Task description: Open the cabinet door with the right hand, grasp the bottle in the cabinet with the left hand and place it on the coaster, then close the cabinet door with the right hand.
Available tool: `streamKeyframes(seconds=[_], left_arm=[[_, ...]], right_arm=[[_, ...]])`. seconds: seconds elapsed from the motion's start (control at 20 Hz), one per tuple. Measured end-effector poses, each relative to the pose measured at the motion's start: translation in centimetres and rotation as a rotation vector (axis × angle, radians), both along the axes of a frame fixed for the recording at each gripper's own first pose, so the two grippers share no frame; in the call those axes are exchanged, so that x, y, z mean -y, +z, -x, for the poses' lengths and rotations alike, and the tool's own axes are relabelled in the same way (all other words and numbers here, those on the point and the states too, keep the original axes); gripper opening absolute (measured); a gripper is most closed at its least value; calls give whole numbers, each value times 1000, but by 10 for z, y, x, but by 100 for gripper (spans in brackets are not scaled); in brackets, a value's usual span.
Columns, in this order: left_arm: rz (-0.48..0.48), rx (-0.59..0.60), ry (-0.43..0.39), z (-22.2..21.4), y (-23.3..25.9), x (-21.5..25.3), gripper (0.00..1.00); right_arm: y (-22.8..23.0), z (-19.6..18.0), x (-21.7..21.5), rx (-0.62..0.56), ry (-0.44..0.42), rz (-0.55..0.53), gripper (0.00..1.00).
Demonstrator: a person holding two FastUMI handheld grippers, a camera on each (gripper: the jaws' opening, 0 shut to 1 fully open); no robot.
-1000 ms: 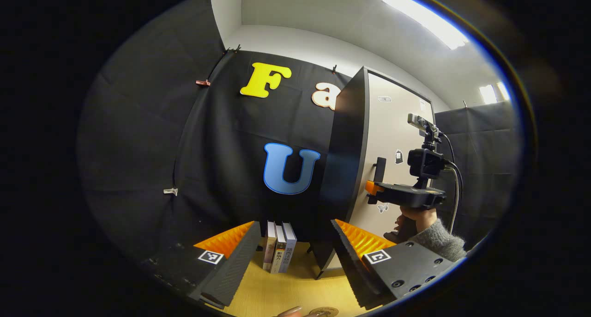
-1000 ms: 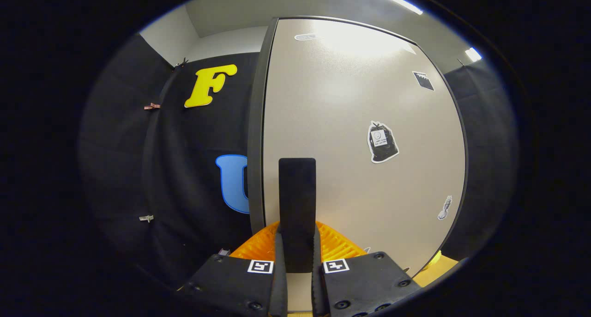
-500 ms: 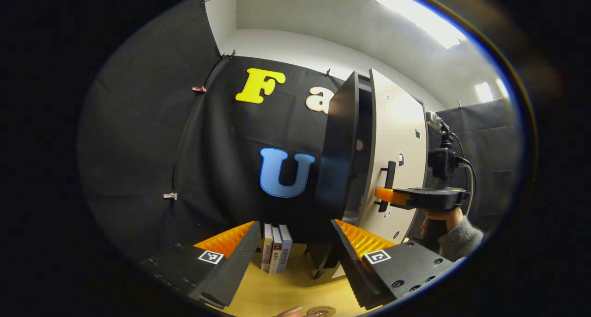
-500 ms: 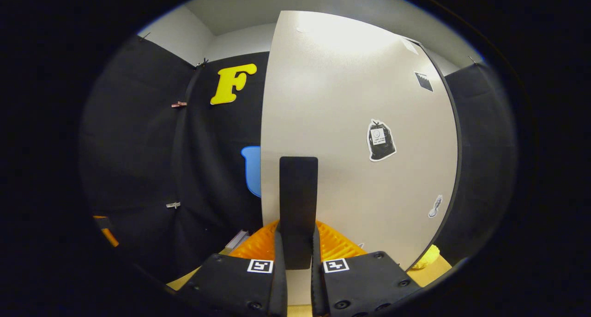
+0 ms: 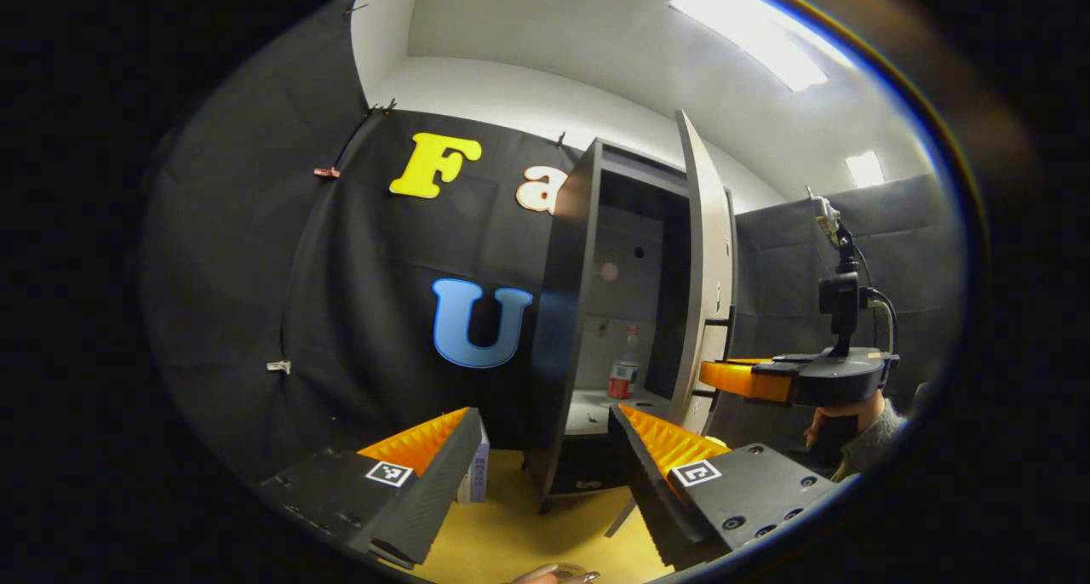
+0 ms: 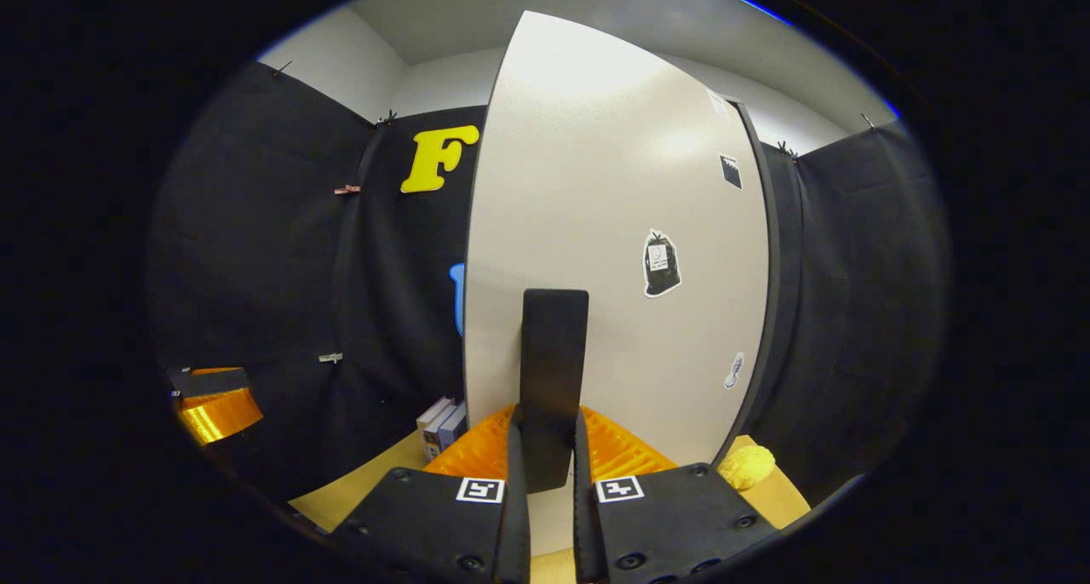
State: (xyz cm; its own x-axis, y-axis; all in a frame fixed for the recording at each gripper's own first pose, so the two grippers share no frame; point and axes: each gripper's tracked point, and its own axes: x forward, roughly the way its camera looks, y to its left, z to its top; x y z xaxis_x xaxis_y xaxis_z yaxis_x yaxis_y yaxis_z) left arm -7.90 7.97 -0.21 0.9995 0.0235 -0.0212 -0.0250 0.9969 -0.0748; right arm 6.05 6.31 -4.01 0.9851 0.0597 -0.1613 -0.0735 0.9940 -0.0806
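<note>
From my left gripper view, the cabinet (image 5: 588,312) stands open on the yellow desk (image 5: 528,541), its door (image 5: 702,269) swung out edge-on toward me. Inside, on the shelf (image 5: 596,409), I see the bottle (image 5: 624,371) — upright, clear neck, red label — sitting toward the back at about 1 o'clock from my left gripper (image 5: 545,448). My left jaws are spread wide with nothing between them, held low over the desk in front of the cabinet. A few books (image 5: 475,478) stand just behind the left finger, against the black cloth wall. At 3 o'clock I can see the right gripper (image 5: 732,375) at the door's outer face, with a hand (image 5: 839,414) and grey sleeve (image 5: 869,448) under it.

From my right gripper view, the right gripper (image 6: 549,473) has its jaws closed on the black door handle (image 6: 553,380) — both fingers press its sides. The pale door (image 6: 613,252) carries small stickers (image 6: 660,265). A yellow lump (image 6: 747,465) lies on the desk at 4 o'clock, beside the door's lower corner; I can't tell what it is. The coaster (image 5: 572,574) barely peeks in at 6 o'clock of the left gripper view.
</note>
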Motion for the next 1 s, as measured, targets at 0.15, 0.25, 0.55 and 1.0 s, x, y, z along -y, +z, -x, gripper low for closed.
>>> streamKeyframes(seconds=[0.15, 0.25, 0.55, 1.0], left_arm=[[-36, -4, -38, -5, -1, 23, 95], [-54, -8, -77, -10, -3, 39, 94], [-30, -22, -207, -28, -12, 89, 94], [-27, -16, -358, -82, -18, 173, 94]], right_arm=[[5, 22, 19, 5, -15, 17, 24], [9, 35, 30, 16, -43, 42, 24], [20, 73, 81, 39, -155, 97, 23], [48, 106, 173, 98, -312, 150, 13]])
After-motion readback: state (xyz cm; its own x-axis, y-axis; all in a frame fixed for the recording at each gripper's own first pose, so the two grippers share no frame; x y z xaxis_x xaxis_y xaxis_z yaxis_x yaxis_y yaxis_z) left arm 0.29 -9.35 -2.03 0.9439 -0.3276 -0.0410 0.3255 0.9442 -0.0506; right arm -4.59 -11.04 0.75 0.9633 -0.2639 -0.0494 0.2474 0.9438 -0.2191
